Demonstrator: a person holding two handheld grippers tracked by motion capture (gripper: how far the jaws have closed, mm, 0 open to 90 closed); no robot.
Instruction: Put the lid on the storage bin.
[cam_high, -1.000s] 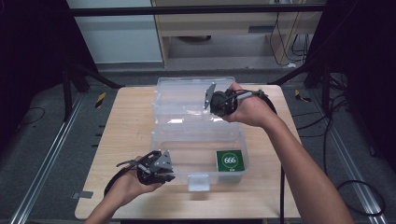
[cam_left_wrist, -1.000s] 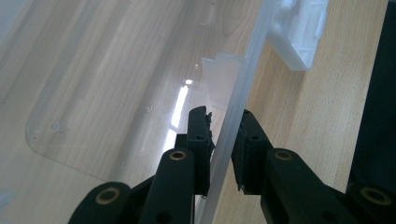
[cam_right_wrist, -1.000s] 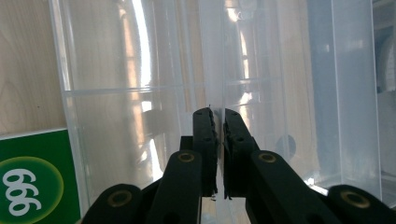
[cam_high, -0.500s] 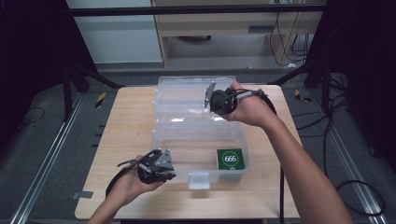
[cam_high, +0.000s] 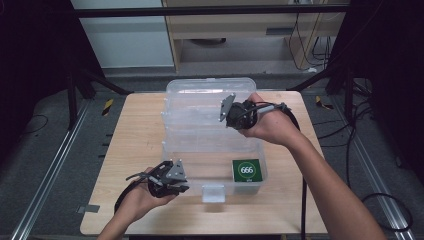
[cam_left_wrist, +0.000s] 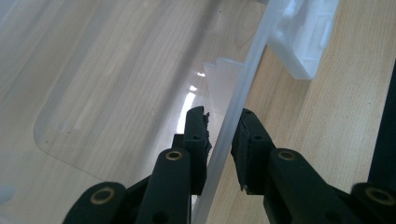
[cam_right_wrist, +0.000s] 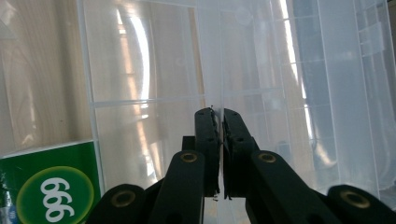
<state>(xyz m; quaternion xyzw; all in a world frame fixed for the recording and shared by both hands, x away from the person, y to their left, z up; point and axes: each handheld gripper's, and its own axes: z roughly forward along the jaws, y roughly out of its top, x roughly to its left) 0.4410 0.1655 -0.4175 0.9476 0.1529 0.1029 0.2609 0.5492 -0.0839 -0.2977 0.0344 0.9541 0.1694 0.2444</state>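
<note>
A: While the clear plastic box (cam_high: 212, 150) sits in the middle of the wooden desk (cam_high: 135, 135), where are the 2 tongs?

B: The left tongs (cam_high: 167, 180) are at the box's near left corner, close to the desk's front edge. The right tongs (cam_high: 235, 114) are up at the far side, on the lid (cam_high: 200, 100) that stands open behind the box.

A: Are the left tongs closed on anything?

B: In the left gripper view the left tongs (cam_left_wrist: 219, 135) straddle the box's thin rim (cam_left_wrist: 238, 107), 1 jaw inside the box and 1 outside. The jaws stand slightly apart; the inner one looks to touch the rim, but a sliver of gap shows at the outer one, so I cannot tell if they truly clamp it.

A: And the right?

B: In the right gripper view the right tongs (cam_right_wrist: 218, 135) are pressed together on a thin clear edge of the lid (cam_right_wrist: 210, 56), with the plastic running straight between the jaws.

A: Anything inside the box?

B: A green packet (cam_high: 247, 170) marked 666, lying in the near right corner. A white latch (cam_high: 213, 193) hangs at the middle of the box's front side, near the desk's front edge.
</note>
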